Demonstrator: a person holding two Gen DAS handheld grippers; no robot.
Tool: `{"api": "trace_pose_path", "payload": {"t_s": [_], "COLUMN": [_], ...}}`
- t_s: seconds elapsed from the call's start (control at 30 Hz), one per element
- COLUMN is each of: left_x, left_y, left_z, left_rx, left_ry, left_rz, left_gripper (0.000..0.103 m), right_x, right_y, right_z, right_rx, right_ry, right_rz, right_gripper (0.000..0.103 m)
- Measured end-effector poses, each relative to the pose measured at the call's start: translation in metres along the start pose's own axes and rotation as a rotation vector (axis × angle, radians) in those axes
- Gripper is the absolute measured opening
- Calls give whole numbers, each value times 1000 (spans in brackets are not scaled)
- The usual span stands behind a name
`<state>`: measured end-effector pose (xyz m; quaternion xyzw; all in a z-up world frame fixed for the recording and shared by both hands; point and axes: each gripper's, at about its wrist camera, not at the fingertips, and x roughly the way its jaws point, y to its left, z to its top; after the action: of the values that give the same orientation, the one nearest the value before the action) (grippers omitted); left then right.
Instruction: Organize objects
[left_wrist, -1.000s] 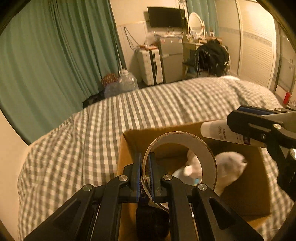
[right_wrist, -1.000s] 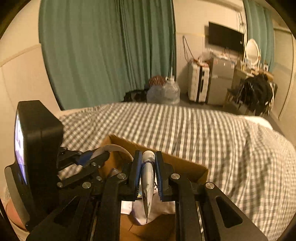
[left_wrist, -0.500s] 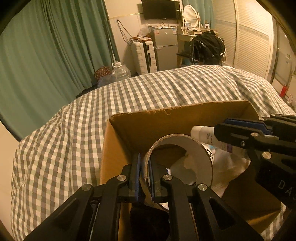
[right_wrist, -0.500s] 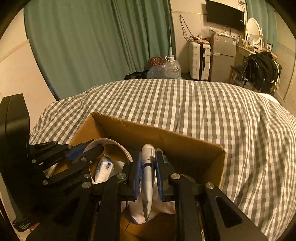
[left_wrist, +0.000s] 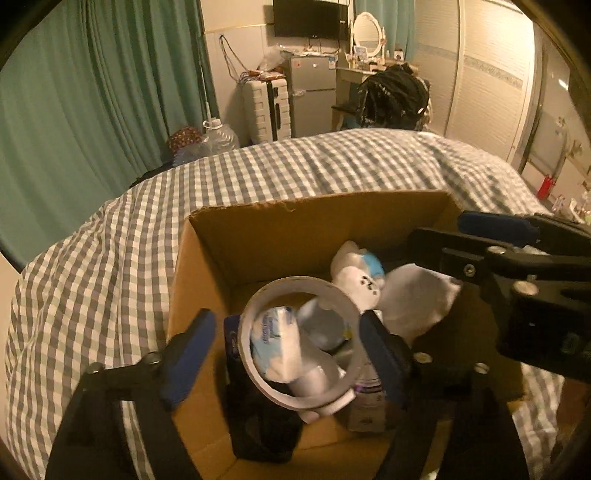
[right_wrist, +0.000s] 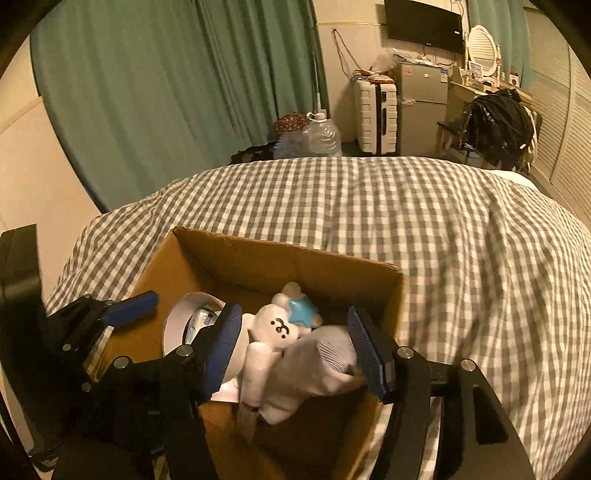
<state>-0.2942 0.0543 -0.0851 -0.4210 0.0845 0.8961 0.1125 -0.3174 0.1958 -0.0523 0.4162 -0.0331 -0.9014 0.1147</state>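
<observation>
- left gripper (left_wrist: 286, 341) hangs over the near-left part of the cardboard box (left_wrist: 258, 221), jaws spread wide, gripping nothing
- tape roll (left_wrist: 299, 341) sits loose between the left fingers, inside the box, leaning on the other items; can't tell if a pad touches it
- small wrapped pack (left_wrist: 275, 341) visible through the roll's hole, dark object (left_wrist: 258, 421) below it at the box's near-left corner
- right gripper (right_wrist: 295, 349) over the box's right half, jaws also spread, empty
- white tube (right_wrist: 255, 373) lies in the box just under the right gripper, beside a white cloth bundle (right_wrist: 314, 365)
- plush toy (right_wrist: 282, 325) with a blue star sits further back, near the far wall of the box
- box rests on the checked bedspread (right_wrist: 406, 221); no loose objects visible on the cover around it
- judgement: roll and tube both look deposited, so this pair is done; what's left is lifting both grippers out and finding anything outside these views
- room clutter beyond the bed looks out of scope
</observation>
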Motion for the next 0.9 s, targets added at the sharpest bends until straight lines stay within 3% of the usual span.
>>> {"api": "trace_pose_path", "payload": {"t_s": [0.17, 0.3, 0.5, 0.9], "left_x": [-16, -38, -95, -228], "left_y": [4, 11, 23, 18], "left_z": [8, 18, 31, 25], "left_rx": [-36, -79, -132, -137], "left_ry": [-34, -78, -182, -392], "left_rz": [5, 3, 29, 74], "left_gripper": [93, 93, 95, 102], "right_x": [-14, -33, -88, -229], "right_y": [0, 6, 18, 41], "right_z": [8, 17, 28, 19], "right_rx": [10, 15, 17, 13], "right_ry": [-36, -89, -185, -390], "right_rz": [-74, -97, -92, -109], "right_gripper": [63, 76, 89, 99]}}
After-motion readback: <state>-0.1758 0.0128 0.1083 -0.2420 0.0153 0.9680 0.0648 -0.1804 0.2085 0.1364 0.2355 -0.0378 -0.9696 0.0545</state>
